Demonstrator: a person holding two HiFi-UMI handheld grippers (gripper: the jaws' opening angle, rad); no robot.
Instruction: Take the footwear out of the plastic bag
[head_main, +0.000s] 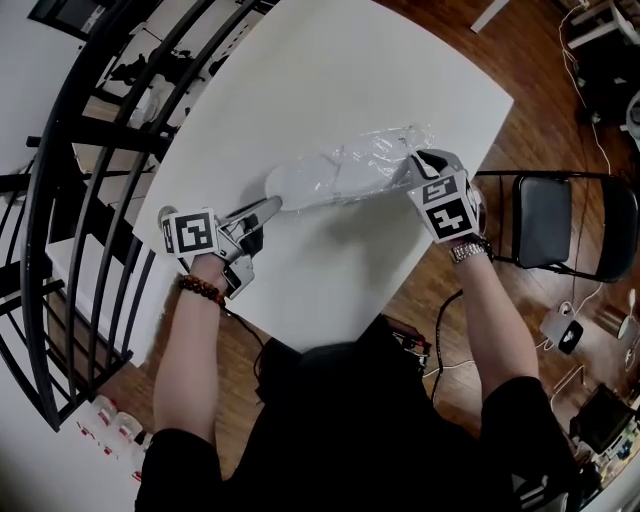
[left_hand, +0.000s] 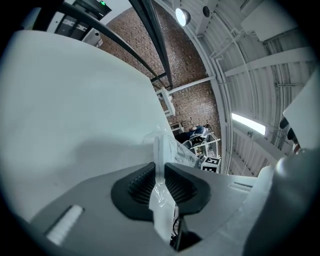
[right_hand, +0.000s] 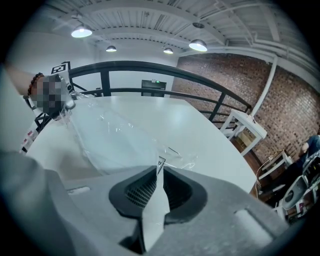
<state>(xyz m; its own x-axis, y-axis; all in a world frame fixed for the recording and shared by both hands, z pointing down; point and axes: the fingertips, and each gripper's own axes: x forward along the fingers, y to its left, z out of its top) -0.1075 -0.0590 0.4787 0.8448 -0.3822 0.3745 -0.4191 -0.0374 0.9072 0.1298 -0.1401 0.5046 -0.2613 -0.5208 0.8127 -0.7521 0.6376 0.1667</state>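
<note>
A clear plastic bag lies stretched across the white table, with a pale piece of footwear inside it. My left gripper is shut on the bag's left end; the film runs between its dark pads. My right gripper is shut on the bag's right end, where a strip of film stands pinched between its pads. The bag spreads out beyond the right jaws toward the left gripper.
A black railing curves along the table's left side. A black folding chair stands to the right on the wooden floor, with cables and small devices near it. A white stool stands beyond the table's far edge.
</note>
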